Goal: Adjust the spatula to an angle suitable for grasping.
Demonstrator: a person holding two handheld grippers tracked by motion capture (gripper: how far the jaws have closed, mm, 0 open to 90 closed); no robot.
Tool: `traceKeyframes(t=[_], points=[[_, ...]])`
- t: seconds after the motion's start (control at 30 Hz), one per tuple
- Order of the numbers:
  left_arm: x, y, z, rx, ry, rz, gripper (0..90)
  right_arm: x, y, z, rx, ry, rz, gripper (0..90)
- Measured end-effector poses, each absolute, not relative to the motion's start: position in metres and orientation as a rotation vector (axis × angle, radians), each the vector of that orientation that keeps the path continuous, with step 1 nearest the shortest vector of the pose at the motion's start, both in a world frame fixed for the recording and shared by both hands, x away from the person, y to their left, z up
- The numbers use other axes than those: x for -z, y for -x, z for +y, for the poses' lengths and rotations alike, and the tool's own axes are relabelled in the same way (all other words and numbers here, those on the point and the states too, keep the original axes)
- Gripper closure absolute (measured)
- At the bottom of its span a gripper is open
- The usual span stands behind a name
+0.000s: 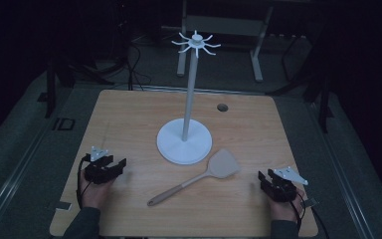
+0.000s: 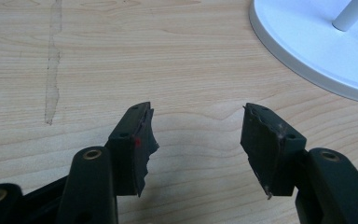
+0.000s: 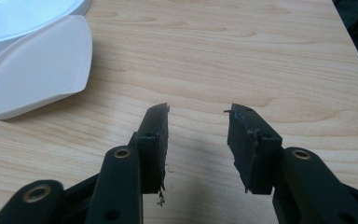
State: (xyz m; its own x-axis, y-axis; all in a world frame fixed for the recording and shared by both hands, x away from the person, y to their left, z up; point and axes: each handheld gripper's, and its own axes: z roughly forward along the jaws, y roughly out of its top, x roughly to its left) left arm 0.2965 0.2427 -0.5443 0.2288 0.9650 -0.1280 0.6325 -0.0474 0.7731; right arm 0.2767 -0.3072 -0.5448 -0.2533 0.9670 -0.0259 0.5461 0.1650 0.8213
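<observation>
A beige spatula (image 1: 199, 177) lies flat on the wooden table (image 1: 129, 119), blade toward the white stand (image 1: 185, 142), handle pointing to the near left. Its blade (image 3: 37, 70) is at the upper left in the right gripper view. The stand has a round base (image 2: 317, 46), a tall pole and a ring of hooks (image 1: 196, 43) on top. My left gripper (image 1: 117, 167) rests at the near left, open and holding nothing (image 2: 196, 135). My right gripper (image 1: 263, 179) sits at the near right, open with bare table between its fingers (image 3: 198, 135). Both are apart from the spatula.
A small round hole (image 1: 222, 107) is set in the table's far right. A long scuff mark (image 2: 53, 60) runs along the wood ahead of the left gripper. Dark floor, cables and metal frame legs (image 1: 256, 55) lie beyond the far edge.
</observation>
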Motion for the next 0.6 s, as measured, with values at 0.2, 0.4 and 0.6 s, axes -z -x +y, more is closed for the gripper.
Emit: traceKeyframes(t=[0.2, 0.4, 0.6], points=[[0.544, -0.295, 0.243, -0.559, -1.765, 1.475, 47.2, 0.544, -0.277, -0.303, -0.961, -1.412, 1.888, 57.4], [0.544, -0.296, 0.242, -0.554, -1.767, 1.472, 47.5, 0.537, -0.283, -0.293, -1.004, -1.36, 1.915, 57.5], [0.544, -0.296, 0.241, -0.557, -1.771, 1.472, 47.3, 0.523, -0.301, -0.274, -1.09, -1.297, 1.937, 60.8]])
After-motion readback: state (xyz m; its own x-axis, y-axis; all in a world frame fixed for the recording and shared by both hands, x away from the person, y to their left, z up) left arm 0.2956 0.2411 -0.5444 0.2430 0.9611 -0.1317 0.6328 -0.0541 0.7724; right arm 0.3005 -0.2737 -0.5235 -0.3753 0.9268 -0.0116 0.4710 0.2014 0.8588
